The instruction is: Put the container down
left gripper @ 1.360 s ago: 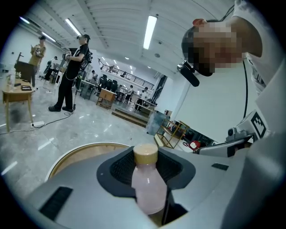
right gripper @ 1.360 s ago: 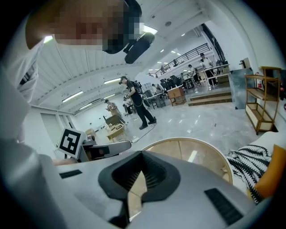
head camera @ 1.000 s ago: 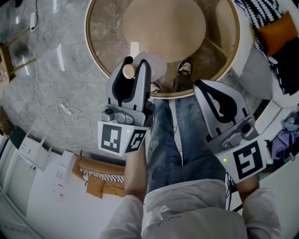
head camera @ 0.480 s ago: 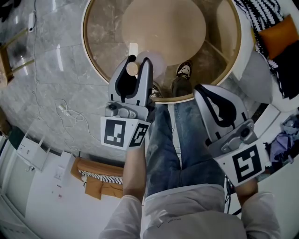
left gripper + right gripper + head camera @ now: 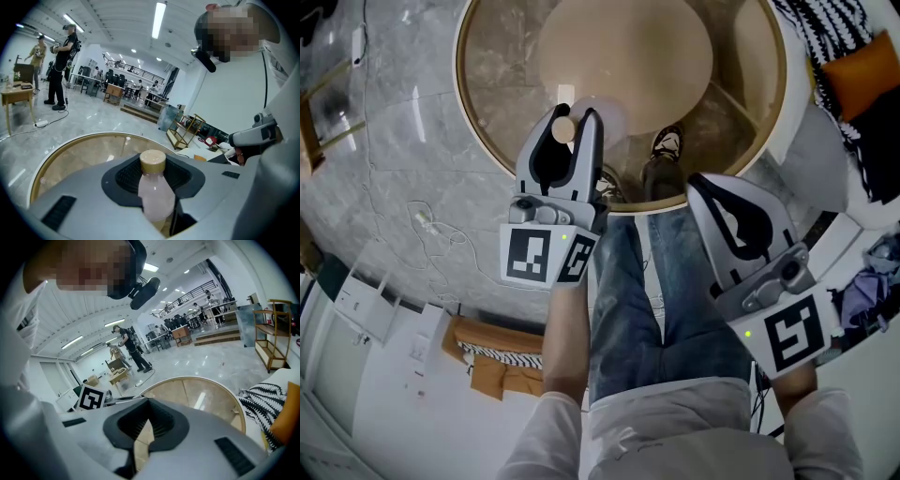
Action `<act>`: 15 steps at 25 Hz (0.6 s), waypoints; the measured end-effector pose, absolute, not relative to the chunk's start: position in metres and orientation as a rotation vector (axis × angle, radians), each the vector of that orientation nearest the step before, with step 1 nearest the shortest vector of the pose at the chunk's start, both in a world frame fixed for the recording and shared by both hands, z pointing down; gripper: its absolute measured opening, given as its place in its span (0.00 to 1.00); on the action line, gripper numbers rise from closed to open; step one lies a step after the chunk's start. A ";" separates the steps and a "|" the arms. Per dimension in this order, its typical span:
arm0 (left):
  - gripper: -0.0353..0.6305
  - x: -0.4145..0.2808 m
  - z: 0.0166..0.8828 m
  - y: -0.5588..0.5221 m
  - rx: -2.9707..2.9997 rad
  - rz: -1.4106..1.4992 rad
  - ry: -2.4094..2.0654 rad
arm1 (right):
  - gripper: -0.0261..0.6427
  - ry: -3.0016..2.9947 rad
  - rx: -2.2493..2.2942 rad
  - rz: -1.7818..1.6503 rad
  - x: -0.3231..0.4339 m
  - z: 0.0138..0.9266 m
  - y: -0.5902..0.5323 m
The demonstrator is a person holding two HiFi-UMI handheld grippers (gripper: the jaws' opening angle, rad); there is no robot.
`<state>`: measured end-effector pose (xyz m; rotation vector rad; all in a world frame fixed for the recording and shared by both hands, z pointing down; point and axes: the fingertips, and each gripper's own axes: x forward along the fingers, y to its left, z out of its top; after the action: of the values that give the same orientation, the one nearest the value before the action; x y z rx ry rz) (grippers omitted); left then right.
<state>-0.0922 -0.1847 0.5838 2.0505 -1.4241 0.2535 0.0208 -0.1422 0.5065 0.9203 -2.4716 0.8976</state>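
Pale pink container [image 5: 155,197] with a tan cap, pinched in the left tongs [image 5: 574,120] over the round worktop [image 5: 487,141].

The left tongs close on the container's sides just under the cap. Its long axis stands close to upright, cap up and base towards the glass-topped, wood-rimmed worktop, which appears to lie straight below, inside the near rim. The coming move therefore looks like a plain lowering by the left hand. The right tongs [image 5: 703,183] are pressed together on nothing, held back beside the person's leg, off the worktop and the farther of the two. No brand or label can be read on the container. The only print is the square black-and-white markers on the cubes.
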 end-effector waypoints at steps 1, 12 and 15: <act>0.27 -0.091 0.587 -0.185 2.047 0.259 -1.422 | 0.06 -2.470 0.920 0.899 0.022 0.508 -0.143; 0.27 -0.087 0.621 -0.190 2.040 0.325 -1.399 | 0.06 -2.441 0.953 0.905 0.032 0.523 -0.149; 0.27 -0.084 0.629 -0.190 2.036 0.343 -1.397 | 0.06 -2.438 0.960 0.911 0.037 0.527 -0.149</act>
<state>-0.0838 -0.1898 0.6293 2.0365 -1.3968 0.3425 0.0366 -0.1488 0.5265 0.9597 -2.4381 0.9114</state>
